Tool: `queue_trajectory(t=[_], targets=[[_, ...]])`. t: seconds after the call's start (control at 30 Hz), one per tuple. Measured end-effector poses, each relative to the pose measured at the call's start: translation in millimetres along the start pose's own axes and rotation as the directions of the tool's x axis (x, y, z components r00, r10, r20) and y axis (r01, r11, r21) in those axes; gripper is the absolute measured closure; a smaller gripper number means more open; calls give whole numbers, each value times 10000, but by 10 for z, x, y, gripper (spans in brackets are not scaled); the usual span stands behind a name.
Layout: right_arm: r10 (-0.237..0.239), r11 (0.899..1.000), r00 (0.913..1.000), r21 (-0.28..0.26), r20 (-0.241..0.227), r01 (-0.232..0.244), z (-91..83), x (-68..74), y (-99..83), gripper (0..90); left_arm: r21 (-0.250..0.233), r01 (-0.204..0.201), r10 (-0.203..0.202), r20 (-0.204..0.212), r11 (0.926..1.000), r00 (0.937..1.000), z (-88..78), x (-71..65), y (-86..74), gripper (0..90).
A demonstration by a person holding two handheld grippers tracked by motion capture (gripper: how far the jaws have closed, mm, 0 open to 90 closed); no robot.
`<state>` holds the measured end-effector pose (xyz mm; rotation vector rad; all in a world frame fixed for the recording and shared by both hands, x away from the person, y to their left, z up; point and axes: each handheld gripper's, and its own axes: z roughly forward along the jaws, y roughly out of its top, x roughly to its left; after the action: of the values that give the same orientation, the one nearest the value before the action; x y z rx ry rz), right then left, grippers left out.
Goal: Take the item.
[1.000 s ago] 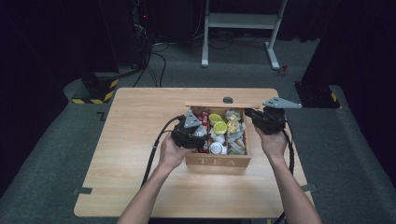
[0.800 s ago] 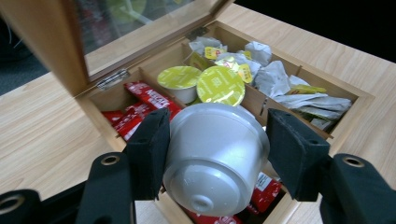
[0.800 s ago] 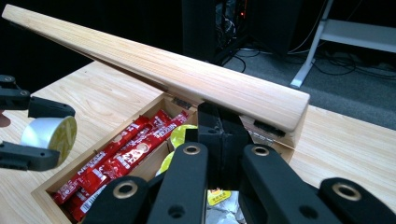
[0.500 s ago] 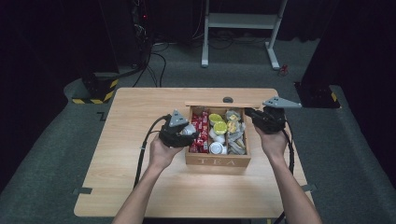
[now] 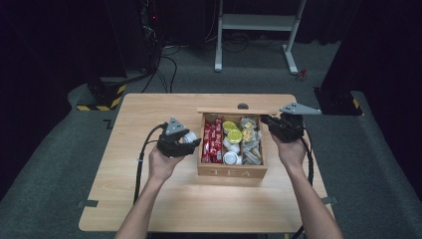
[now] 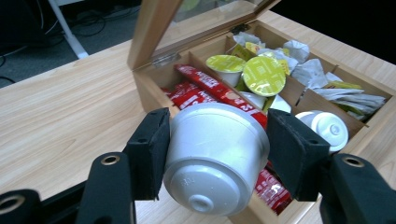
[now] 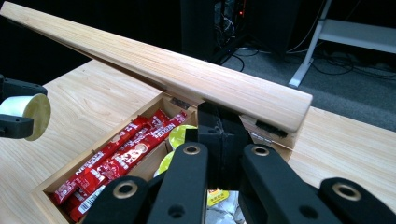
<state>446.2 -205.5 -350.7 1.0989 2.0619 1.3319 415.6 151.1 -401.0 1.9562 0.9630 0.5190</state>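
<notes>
White capsule (image 6: 215, 156) clamped in left hand-held gripper (image 6: 217, 154), on its side — base toward camera, beside tea box (image 5: 231, 172)

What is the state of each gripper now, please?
Left gripper: closed on a white capsule.
Right gripper: closed, jaws together under the lid of the tea box.

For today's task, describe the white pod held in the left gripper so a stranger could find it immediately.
Start at the open wooden tea box on the table. Just left of it, outside the box, the left gripper clamps a white capsule. Unlike the yellow-lidded pods lying in the box, it is plain white and held sideways.
</notes>
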Motion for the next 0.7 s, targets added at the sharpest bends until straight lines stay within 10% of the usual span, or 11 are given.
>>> queue_trajectory(t=[0.7], targets=[[0,10000,10000,-9,-16,0,2,-2,1,900,14,870,-867,-775,9962,9932,-155,346,-270,420]])
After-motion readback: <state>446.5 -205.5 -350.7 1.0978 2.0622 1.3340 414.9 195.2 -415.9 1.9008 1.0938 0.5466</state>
